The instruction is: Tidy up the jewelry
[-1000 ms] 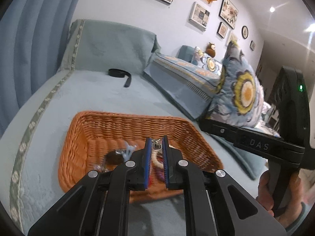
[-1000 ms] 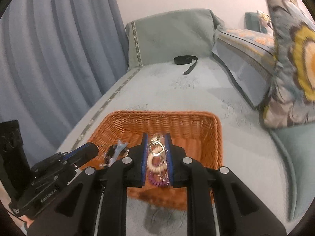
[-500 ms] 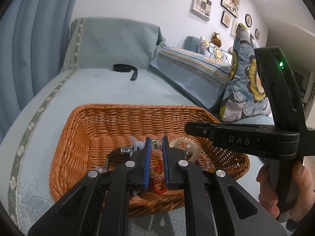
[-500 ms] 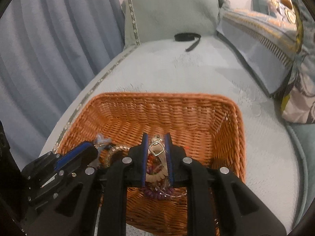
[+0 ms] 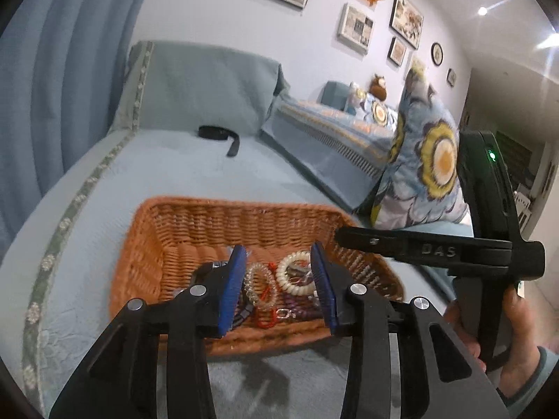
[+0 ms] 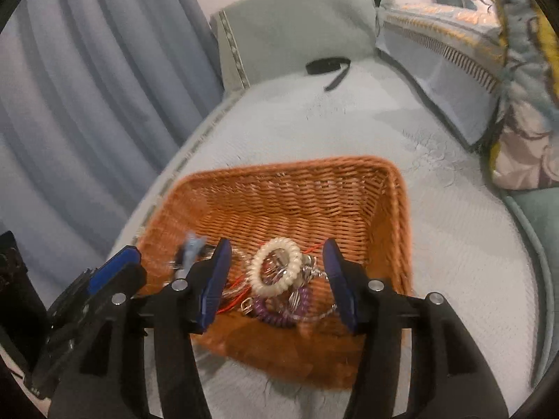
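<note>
An orange wicker basket (image 5: 181,230) (image 6: 314,195) sits on the blue-grey bed cover. Inside lie a cream coil bracelet (image 5: 295,277) (image 6: 276,270), a clear coil bracelet (image 5: 260,284), a purple coil bracelet (image 6: 283,309), red cord pieces (image 5: 267,321) and small metal clasps. My left gripper (image 5: 277,279) is open and empty, just above the basket's near side. My right gripper (image 6: 276,272) is open and empty over the same pile; its body shows in the left wrist view (image 5: 419,248). The left gripper's blue pad shows at the lower left of the right wrist view (image 6: 111,269).
A black strap (image 5: 220,134) (image 6: 328,66) lies far back on the bed near the headboard cushion. A floral pillow (image 5: 426,171) and folded bedding stand to the right. Blue curtains (image 6: 87,87) hang on the left.
Both grippers have opened and let go of the bracelets, which now lie in the basket. Both grippers pulled back a little toward the basket's near side.
</note>
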`<state>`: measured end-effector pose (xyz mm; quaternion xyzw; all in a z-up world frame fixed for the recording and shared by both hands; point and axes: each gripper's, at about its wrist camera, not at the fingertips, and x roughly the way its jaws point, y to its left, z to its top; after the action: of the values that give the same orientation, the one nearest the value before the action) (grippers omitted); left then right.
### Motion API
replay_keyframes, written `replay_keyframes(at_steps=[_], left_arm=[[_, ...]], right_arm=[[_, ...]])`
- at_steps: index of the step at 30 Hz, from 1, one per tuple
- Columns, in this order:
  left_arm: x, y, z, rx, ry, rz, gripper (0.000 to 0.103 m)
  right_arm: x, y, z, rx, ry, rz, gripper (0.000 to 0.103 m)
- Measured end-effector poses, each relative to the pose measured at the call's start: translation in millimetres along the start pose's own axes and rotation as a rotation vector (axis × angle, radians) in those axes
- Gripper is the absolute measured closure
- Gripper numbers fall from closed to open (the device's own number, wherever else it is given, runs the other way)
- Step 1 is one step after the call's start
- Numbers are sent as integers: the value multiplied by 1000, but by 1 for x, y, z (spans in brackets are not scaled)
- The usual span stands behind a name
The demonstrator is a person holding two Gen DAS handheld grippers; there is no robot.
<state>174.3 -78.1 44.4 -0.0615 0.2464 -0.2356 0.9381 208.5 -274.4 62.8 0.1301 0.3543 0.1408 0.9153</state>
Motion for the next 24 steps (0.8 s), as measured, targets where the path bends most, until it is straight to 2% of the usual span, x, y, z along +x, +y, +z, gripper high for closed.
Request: replay_keyframes(at_steps=[3, 7, 9, 12, 14, 16, 20, 22, 24], left_arm=[[-33, -8, 0, 35, -41, 32, 54], [-79, -16, -13, 69, -85, 82, 43], [-97, -19, -24, 81, -106, 119, 32], [-125, -24, -45, 93, -174, 209, 17], [-144, -25, -64, 86, -237, 267, 11], [-154, -24, -77, 57, -258, 298, 10], [-158, -23, -91, 36, -282, 343, 10], [-155, -25, -94, 50, -293, 359, 10], [-151, -26, -98, 46, -318, 405, 10]], right_arm=[[-32, 10, -8, -13, -48, 20, 52], [-73, 33, -34, -73, -129, 15, 52], [-87, 44, -53, -123, -164, -5, 52], [-106, 59, -89, -206, -253, -13, 38], [-112, 64, -111, -224, -301, -52, 29], [-116, 63, -127, -212, -319, -53, 29], [-110, 62, -149, -212, -353, -110, 29], [-106, 61, -157, -214, -368, -128, 23], [-99, 58, -164, -218, -383, -173, 19]])
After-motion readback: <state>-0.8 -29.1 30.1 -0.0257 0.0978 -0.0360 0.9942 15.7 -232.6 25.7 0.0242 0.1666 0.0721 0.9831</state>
